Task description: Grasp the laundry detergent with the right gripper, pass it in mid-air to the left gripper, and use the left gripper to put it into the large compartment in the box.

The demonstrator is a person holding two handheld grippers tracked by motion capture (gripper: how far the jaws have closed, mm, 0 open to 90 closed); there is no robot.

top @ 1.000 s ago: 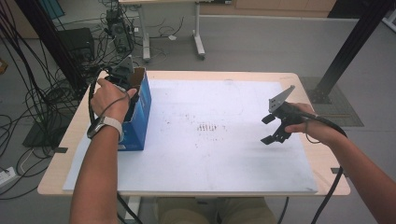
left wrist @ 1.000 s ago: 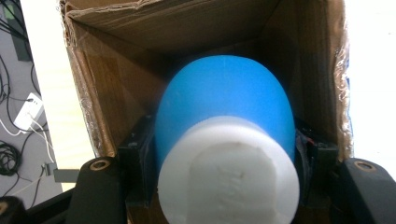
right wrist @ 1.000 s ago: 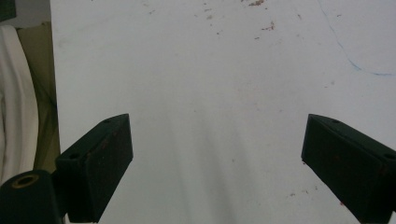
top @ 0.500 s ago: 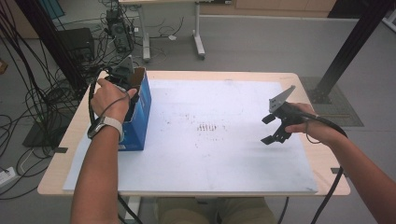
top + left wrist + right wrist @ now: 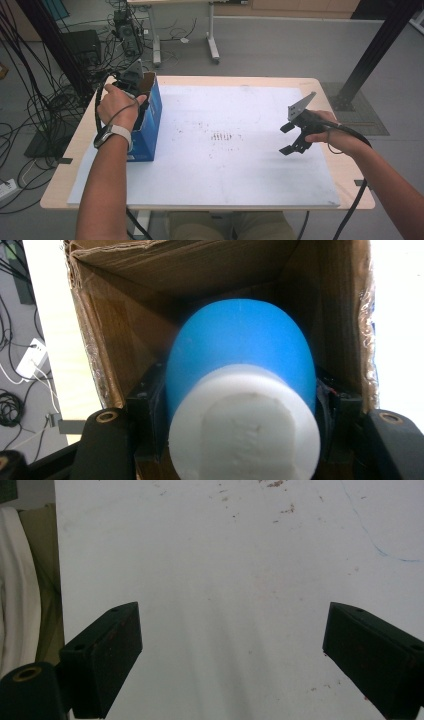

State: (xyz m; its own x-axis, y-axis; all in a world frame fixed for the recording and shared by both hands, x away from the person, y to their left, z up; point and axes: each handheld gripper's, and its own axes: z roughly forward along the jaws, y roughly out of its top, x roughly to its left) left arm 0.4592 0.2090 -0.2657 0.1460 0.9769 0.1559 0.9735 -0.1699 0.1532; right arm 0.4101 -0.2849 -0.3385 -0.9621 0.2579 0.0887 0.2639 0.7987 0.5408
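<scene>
the right gripper [image 5: 232, 650] hangs over the white sheet [image 5: 225, 570] on the bench, its two black jaws wide apart at 8 and 4 o'clock with nothing between them. reddish specks sit toward 12 o'clock, and a thin blue line [image 5: 372, 540] curves at 2 o'clock.

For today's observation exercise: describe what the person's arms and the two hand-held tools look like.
Both forearms are bare. The left wrist wears a white watch band. Each tool is black with two blocky black jaws; the right tool carries a grey three-cornered plate on top. A black cable trails from it. The left tool has one too.
</scene>
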